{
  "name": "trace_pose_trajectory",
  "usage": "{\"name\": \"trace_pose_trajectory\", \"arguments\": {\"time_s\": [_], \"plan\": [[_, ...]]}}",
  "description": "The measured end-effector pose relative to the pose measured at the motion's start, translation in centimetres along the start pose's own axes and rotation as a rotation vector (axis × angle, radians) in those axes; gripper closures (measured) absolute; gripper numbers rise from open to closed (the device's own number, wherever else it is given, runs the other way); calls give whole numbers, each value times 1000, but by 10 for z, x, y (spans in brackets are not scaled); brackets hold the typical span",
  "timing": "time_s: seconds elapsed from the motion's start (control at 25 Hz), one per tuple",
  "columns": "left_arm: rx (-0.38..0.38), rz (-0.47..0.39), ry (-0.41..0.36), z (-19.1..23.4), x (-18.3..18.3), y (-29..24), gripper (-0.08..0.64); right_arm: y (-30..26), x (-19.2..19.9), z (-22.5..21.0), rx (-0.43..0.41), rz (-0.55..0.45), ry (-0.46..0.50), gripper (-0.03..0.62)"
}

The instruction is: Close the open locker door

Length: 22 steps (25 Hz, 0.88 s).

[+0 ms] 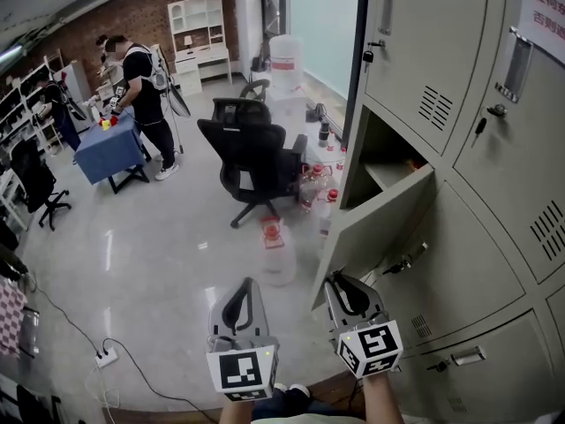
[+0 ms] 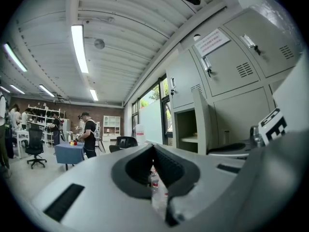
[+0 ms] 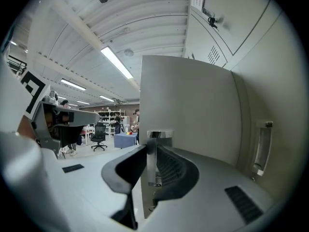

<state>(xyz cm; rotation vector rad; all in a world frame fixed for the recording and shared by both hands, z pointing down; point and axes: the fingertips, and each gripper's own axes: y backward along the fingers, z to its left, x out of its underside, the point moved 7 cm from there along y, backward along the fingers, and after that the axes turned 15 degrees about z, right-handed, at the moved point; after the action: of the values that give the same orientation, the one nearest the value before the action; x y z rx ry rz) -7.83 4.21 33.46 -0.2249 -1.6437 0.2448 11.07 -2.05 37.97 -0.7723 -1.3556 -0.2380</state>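
Note:
The grey locker door [image 1: 380, 223] stands open from the wall of lockers, with its dark compartment [image 1: 388, 162] behind it. My right gripper [image 1: 338, 279] is at the door's lower free edge. In the right gripper view that thin edge [image 3: 147, 178] runs upright between the jaws, and my right gripper [image 3: 148, 151] is shut on it, both pads against it. The door panel [image 3: 188, 105] fills the view beyond. My left gripper [image 1: 245, 283] hangs to the left of the door over the floor, shut and holding nothing [image 2: 153, 149]. The left gripper view shows the open door [image 2: 200, 120] to its right.
A black office chair [image 1: 252, 157] stands out on the floor, with plastic water bottles [image 1: 278, 250] near the lockers' foot. A person [image 1: 141, 82] works at a blue-covered table [image 1: 110, 148] far back left. A power strip with cable [image 1: 106, 356] lies at the lower left.

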Motion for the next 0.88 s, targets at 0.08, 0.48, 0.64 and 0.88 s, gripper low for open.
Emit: {"name": "trace_pose_trajectory", "arguments": {"time_s": [0.08,0.48,0.64,0.88], "plan": [[-17,6,17,4,2,0,558,-9,-2,1,-5,-3,0,520],[-80,-5,13,31,1,-23,558,-54,-20,-5,8,-10,14,546],[-78,-12,30,43,-1,-46,558,-78,-29,-9,29,-10,21,548],[-8,-50,30,55,-6,-110,558,-120,-46,-24,113,-29,30,548]]}}
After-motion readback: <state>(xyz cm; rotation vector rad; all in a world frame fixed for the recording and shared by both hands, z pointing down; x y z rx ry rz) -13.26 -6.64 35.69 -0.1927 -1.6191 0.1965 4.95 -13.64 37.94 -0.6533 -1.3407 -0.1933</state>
